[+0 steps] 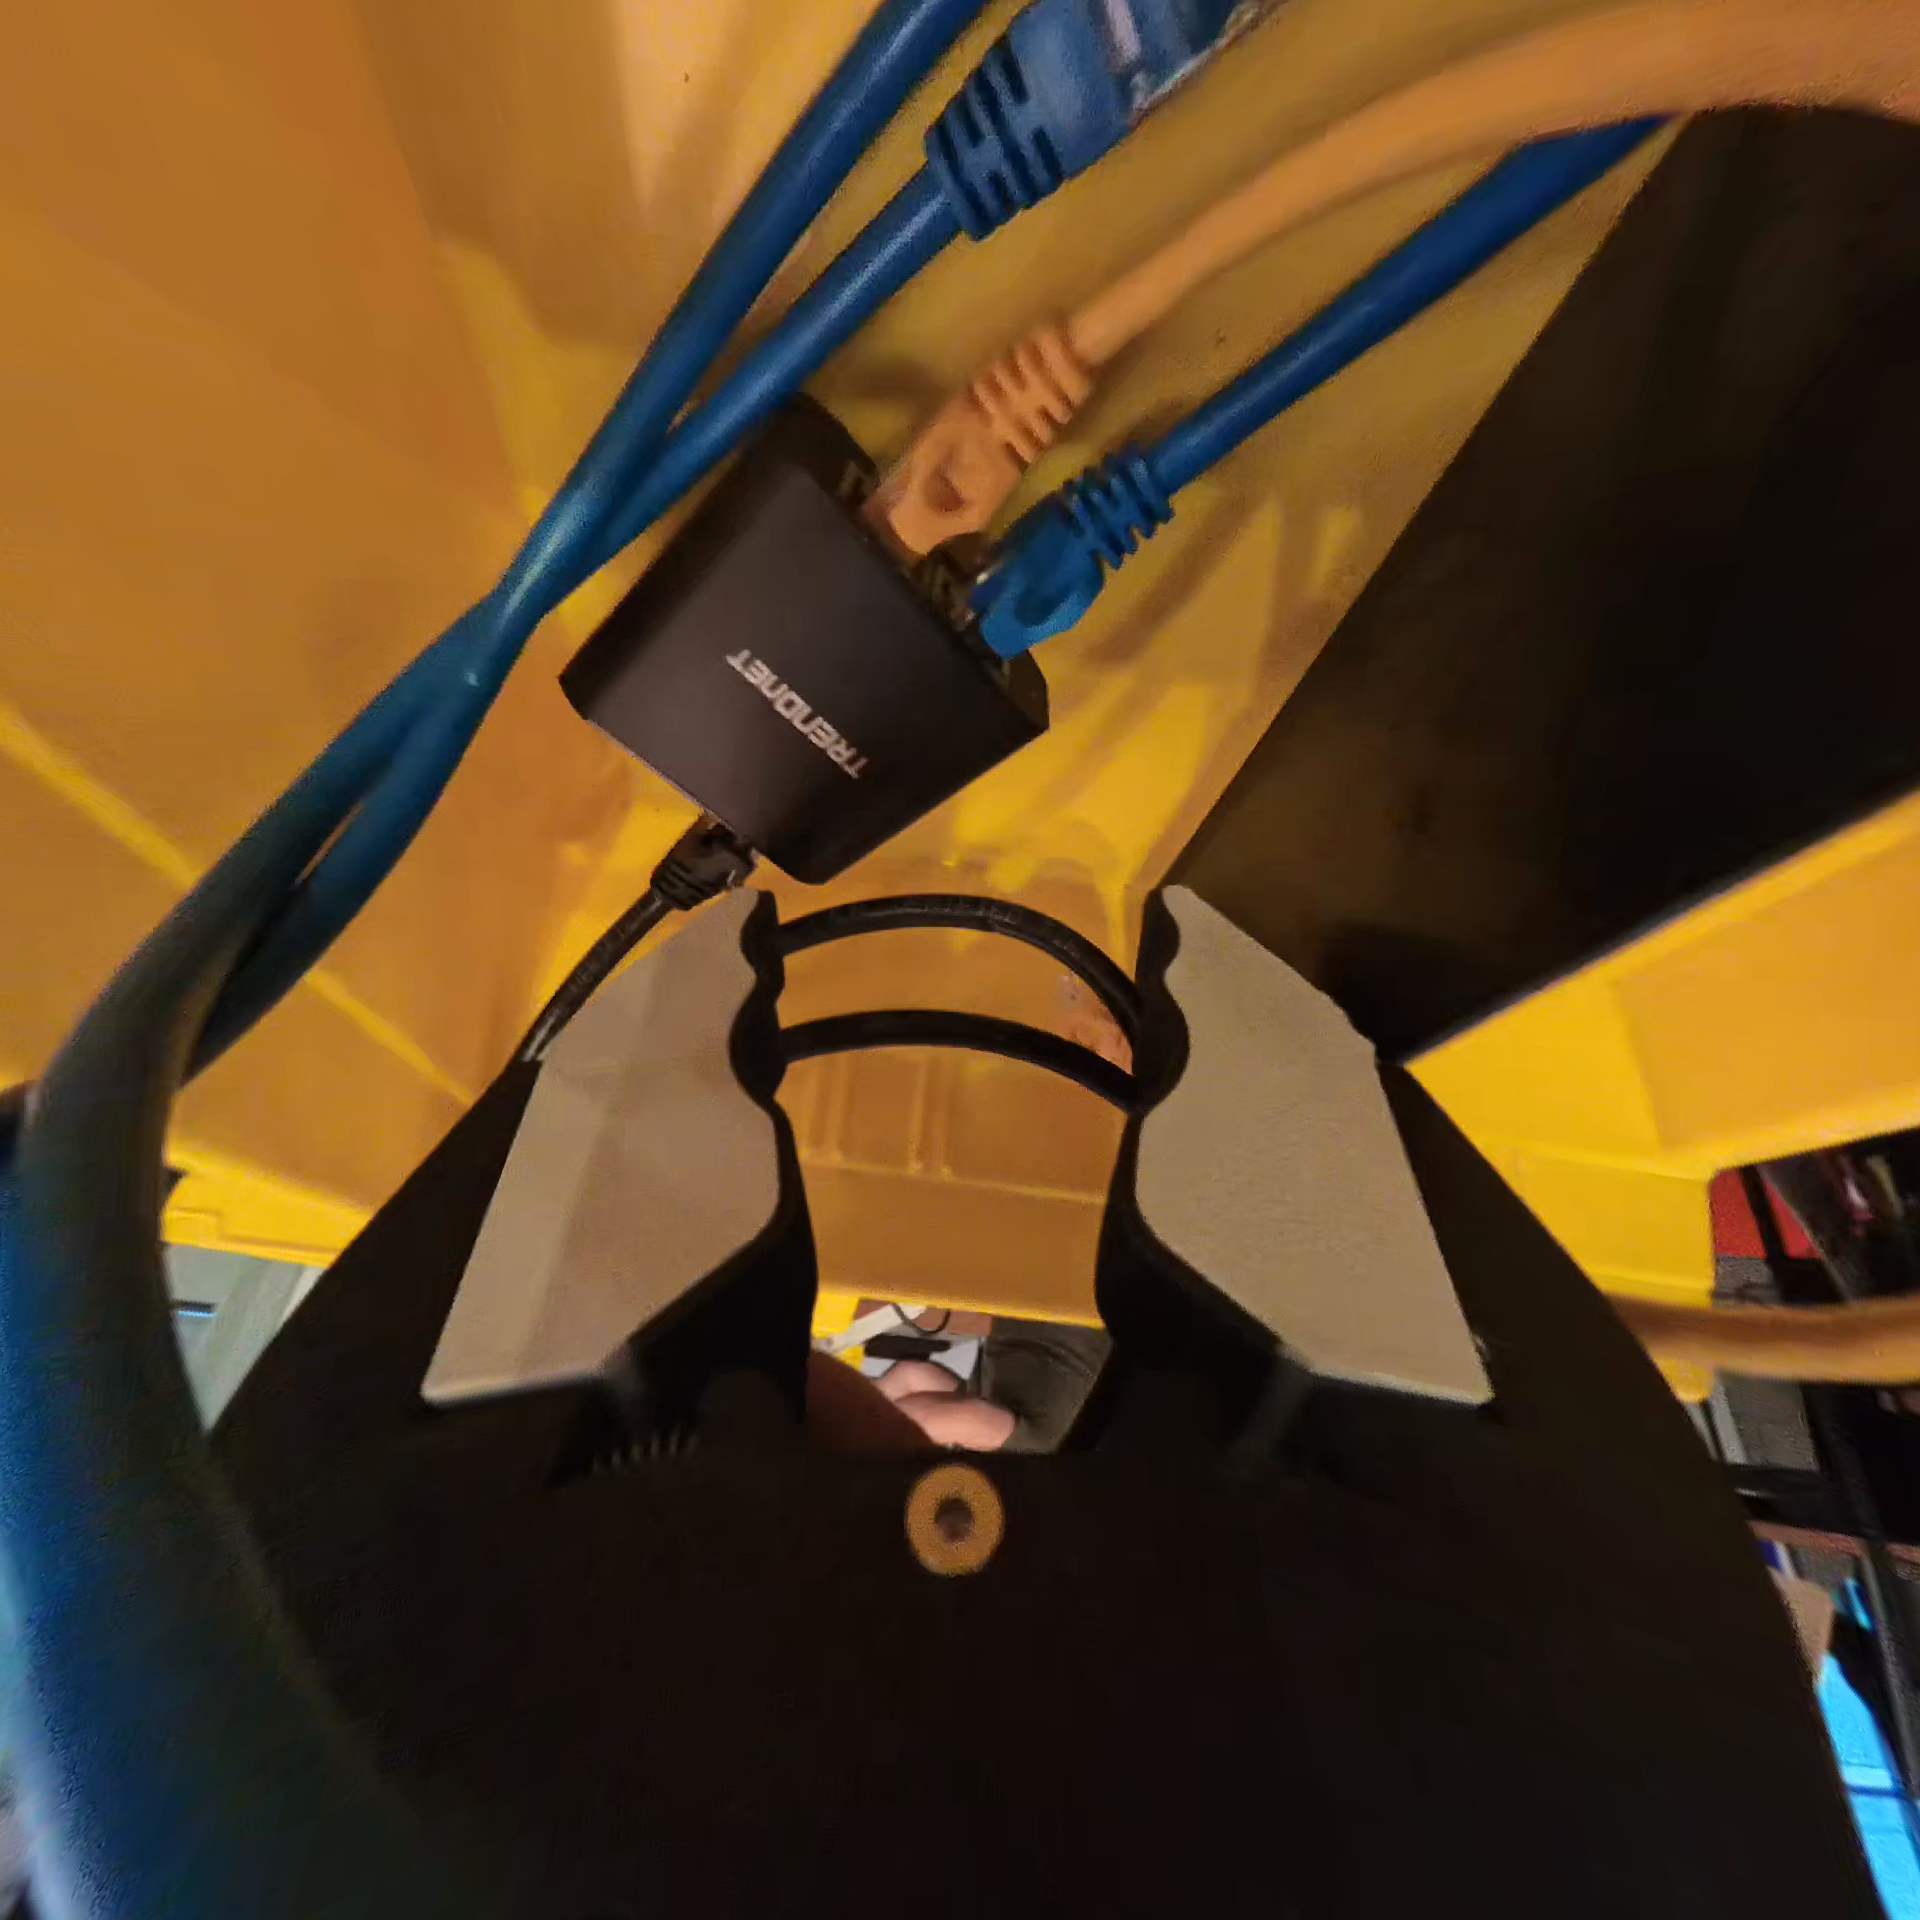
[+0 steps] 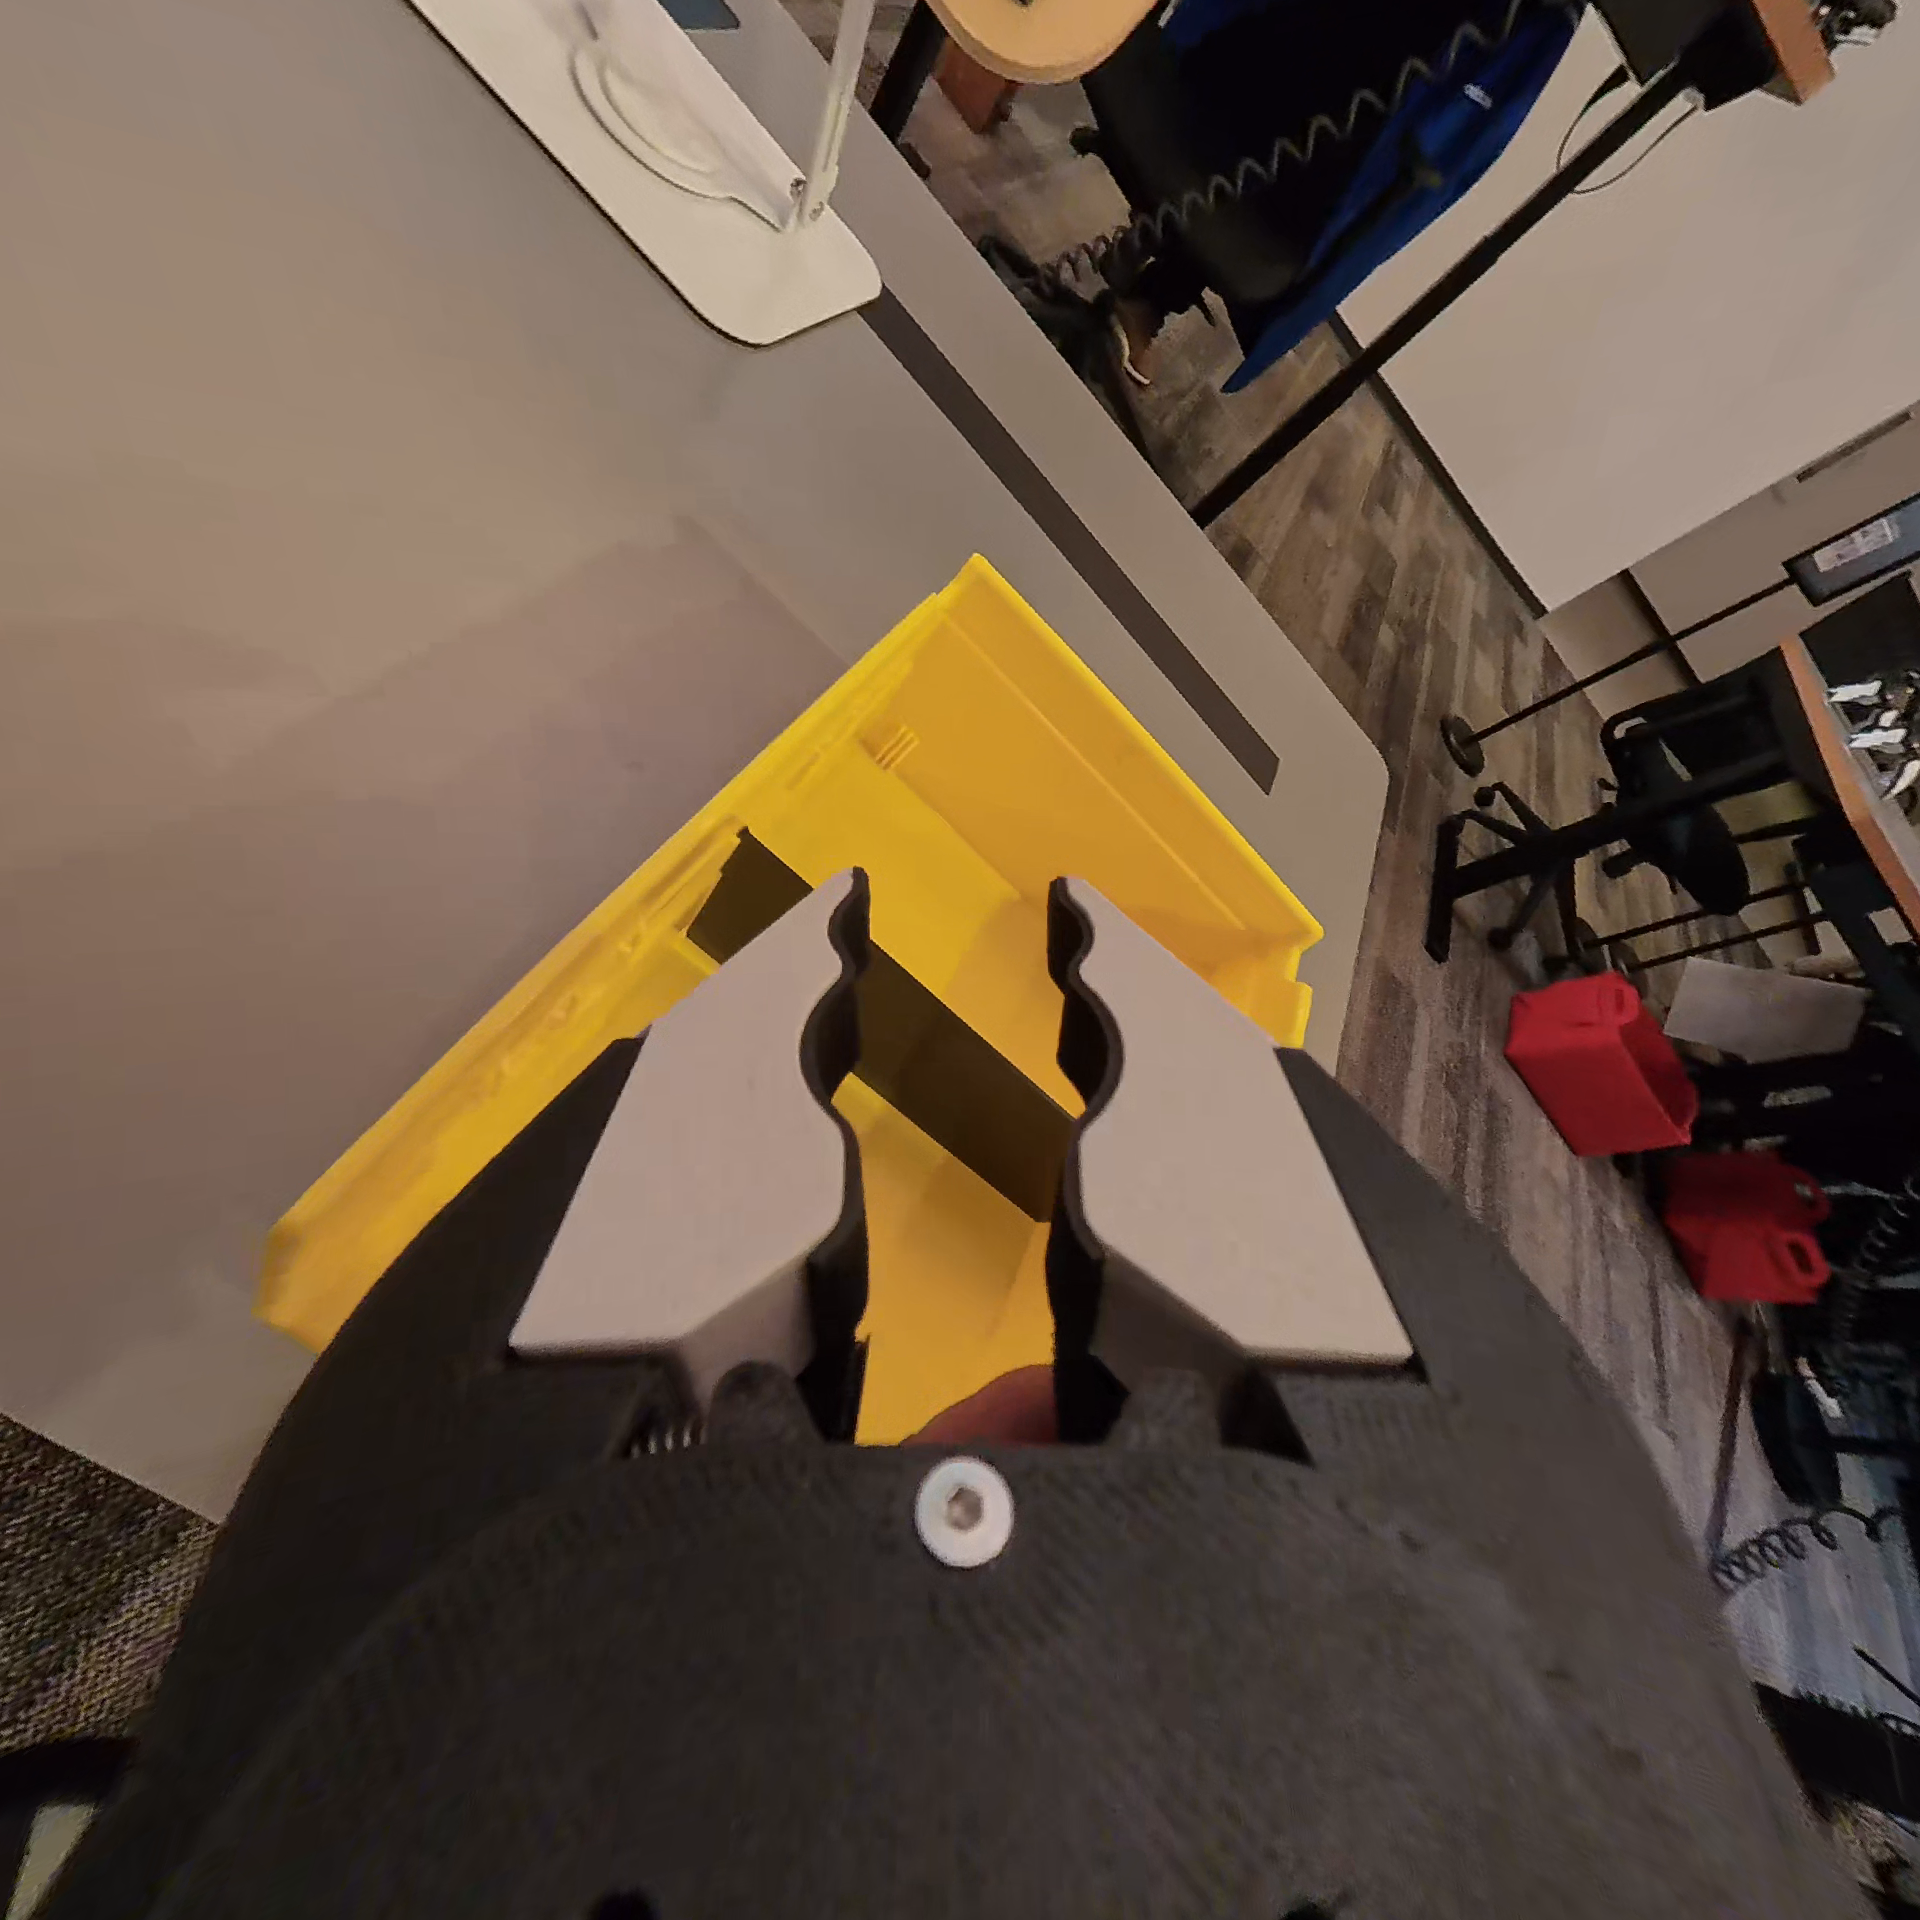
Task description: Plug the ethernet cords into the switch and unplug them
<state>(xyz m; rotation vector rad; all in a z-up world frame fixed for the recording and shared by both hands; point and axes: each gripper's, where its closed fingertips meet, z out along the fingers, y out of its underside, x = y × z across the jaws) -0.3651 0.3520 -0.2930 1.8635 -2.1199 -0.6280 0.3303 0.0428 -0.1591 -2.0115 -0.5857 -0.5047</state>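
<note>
In the left wrist view, the left gripper (image 1: 956, 977) stands released, its jaws apart and holding nothing. A thin black cable (image 1: 935, 1023) loops across the gap between the fingertips. Just ahead of the tips sits the black switch (image 1: 800, 665) on the floor of a yellow bin (image 1: 260, 520). An orange cord (image 1: 997, 436) and a blue cord (image 1: 1081, 551) are seated in its far face; another blue plug (image 1: 1023, 125) lies loose farther ahead. Two blue cords (image 1: 623, 436) run along the gripper's left side. To do the step well, I judge the gripper should pass over the black loop and pinch a plug by its boot, pressing the latch before pulling straight. The loop and the crossing blue cords could snag.

In the right wrist view, the right gripper (image 2: 956, 904) is also released and empty, over the yellow bin (image 2: 1091, 748). A black divider (image 2: 935, 1049) shows between its fingers. The grey table (image 2: 364, 520) lies to the left, with red containers (image 2: 1600, 1070) on the floor at far right.
</note>
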